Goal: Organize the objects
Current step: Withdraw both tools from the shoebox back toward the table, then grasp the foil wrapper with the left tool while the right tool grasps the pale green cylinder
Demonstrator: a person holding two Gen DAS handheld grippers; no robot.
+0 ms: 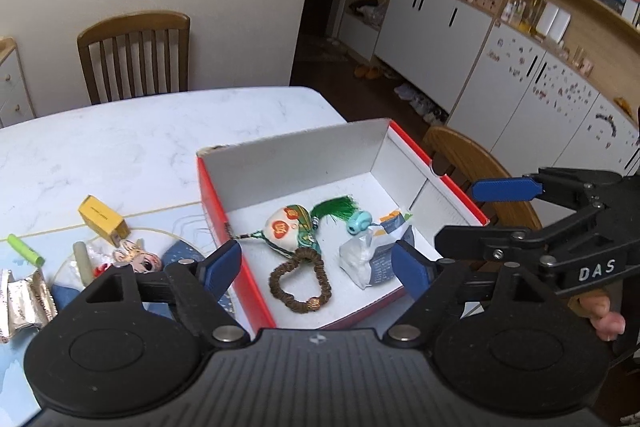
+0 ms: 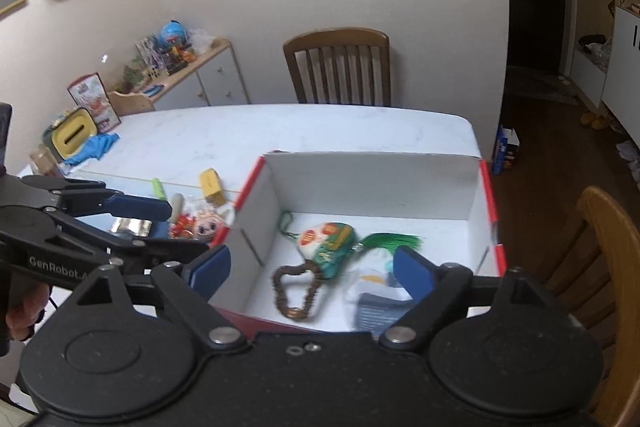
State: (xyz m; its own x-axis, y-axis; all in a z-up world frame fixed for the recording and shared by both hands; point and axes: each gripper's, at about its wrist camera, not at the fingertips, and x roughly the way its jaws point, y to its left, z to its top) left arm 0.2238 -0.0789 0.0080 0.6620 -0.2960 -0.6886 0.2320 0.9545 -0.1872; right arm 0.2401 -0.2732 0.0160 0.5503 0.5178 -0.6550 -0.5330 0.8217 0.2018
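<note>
Box [image 1: 296, 151] below — both hand-held grippers [image 1: 318, 261] [image 2: 312, 267] wide open, empty.

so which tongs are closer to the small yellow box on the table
Left. The left tongs hover at the red shoebox's wall on the side facing the yellow box. The right tongs hover over the shoebox's other side, farther away. Both are open and empty.

Matt white cardboard seen inside the red box [image 1: 296, 155], smooth marbled top on the table [image 1: 160, 131], varnished wood on the chair [image 1: 134, 53], crinkled glossy foil on the wrapper [image 1: 28, 297] at lower left.
</note>
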